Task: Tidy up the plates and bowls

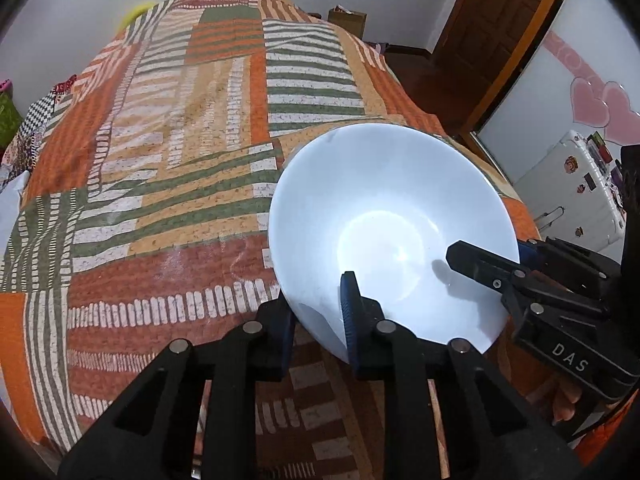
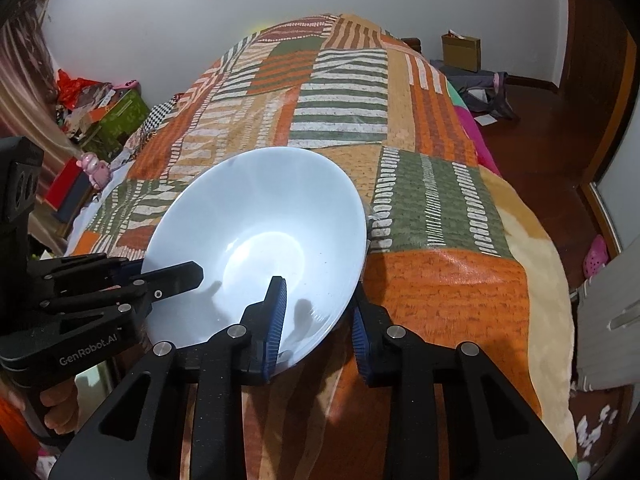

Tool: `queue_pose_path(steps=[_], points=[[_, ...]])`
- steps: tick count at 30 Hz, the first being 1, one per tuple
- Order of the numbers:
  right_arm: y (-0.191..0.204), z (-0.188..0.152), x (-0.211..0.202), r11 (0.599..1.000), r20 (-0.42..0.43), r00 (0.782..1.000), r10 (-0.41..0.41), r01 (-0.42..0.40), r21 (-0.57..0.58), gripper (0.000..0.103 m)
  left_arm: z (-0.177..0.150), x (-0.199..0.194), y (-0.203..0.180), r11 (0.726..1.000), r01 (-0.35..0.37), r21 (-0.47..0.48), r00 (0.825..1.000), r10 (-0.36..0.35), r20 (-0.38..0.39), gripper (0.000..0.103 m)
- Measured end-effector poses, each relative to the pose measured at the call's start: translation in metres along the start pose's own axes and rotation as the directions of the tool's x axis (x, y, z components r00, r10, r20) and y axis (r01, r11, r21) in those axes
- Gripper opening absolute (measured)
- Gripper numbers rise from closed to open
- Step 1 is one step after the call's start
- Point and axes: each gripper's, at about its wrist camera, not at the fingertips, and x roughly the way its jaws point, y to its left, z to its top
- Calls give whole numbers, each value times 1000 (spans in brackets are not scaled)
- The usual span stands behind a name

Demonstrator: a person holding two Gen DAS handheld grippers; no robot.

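Left wrist view showed the left gripper (image 1: 320, 312) clamped on the near rim of a white bowl (image 1: 384, 216), one blue-padded finger inside the bowl and the other outside, under the wall. The bowl sat tilted over a patterned bedspread (image 1: 168, 152), its opening turned toward the camera. From the right edge the right gripper (image 1: 488, 260) reached in, one black finger lying on the inner wall near the rim, the other hidden behind the bowl. Part of a hand (image 1: 564, 400) showed beneath that gripper's body. A white suitcase (image 1: 576, 200) stood on the floor beyond the bed.

Right wrist view showed the right gripper (image 2: 316, 320) pinching the bowl (image 2: 264, 216) at its near rim, the inner pad flat on the wall and the outer pad against the outside. The left gripper (image 2: 176, 272) entered from the left edge, one finger resting inside the bowl at the opposite rim. The bowl hung tilted over the bedspread (image 2: 440, 280). A pink figure (image 2: 94, 168) stood beside the bed.
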Motion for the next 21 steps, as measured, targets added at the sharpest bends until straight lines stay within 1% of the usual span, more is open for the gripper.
queue_pose_path(steps=[10,21], points=[[22,-3,-41,1000,68,998,-1,3,-27,28,-13,-53,-7,1000,3,4,997,-4,74,21],[56,-11,-72,998,128,992,13,-6,-59,28,-39,-114,-5,1000,-3,2,988,2,152,21]])
